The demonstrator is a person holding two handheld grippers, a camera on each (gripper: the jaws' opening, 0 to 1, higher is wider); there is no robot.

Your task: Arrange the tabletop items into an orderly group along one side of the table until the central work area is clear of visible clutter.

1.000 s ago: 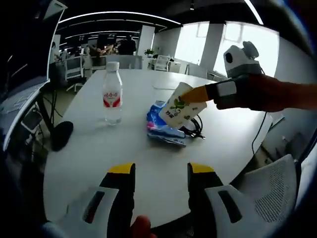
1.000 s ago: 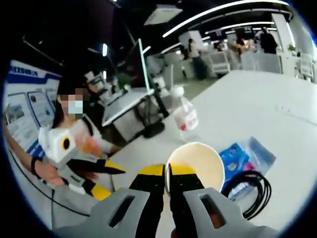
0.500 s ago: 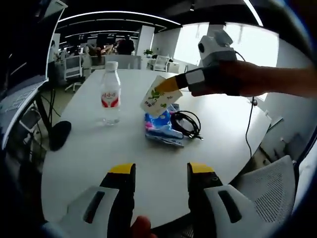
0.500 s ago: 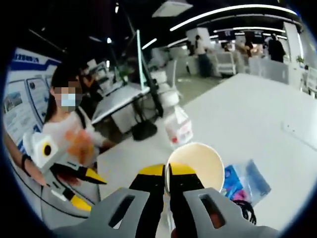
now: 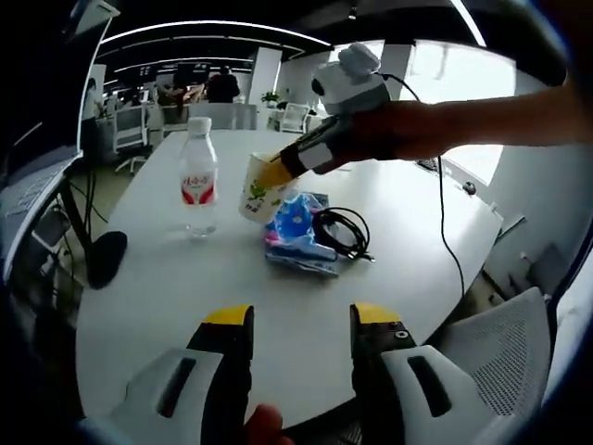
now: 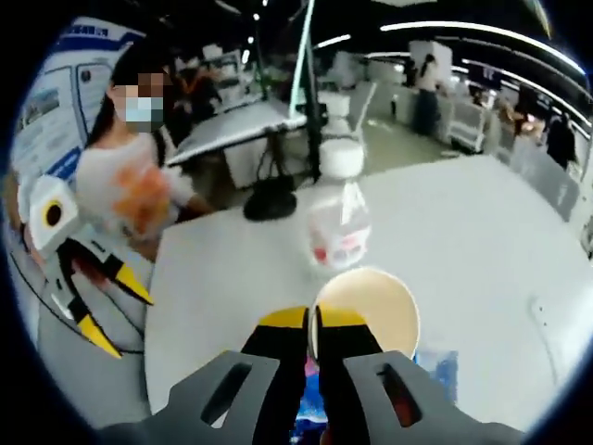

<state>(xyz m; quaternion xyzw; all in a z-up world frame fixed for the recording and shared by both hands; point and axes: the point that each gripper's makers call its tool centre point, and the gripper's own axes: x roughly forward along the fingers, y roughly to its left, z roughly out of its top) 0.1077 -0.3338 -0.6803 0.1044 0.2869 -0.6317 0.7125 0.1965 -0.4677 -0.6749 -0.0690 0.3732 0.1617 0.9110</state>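
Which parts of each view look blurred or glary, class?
Left gripper view: bright window glare washes out the top right; clear plastic water bottle sharp. Right gripper view: same bottle motion-blurred; cream paper cup in the right gripper sharp.

1. We cannot read the bottle (image 5: pixel 198 176) label; its print is too small, and blurred in the right gripper view.
2. The cup (image 6: pixel 365 313) hides most of the blue packet (image 6: pixel 435 369).
3. The chair (image 5: pixel 500 371) is cut off by the left gripper view's edge.
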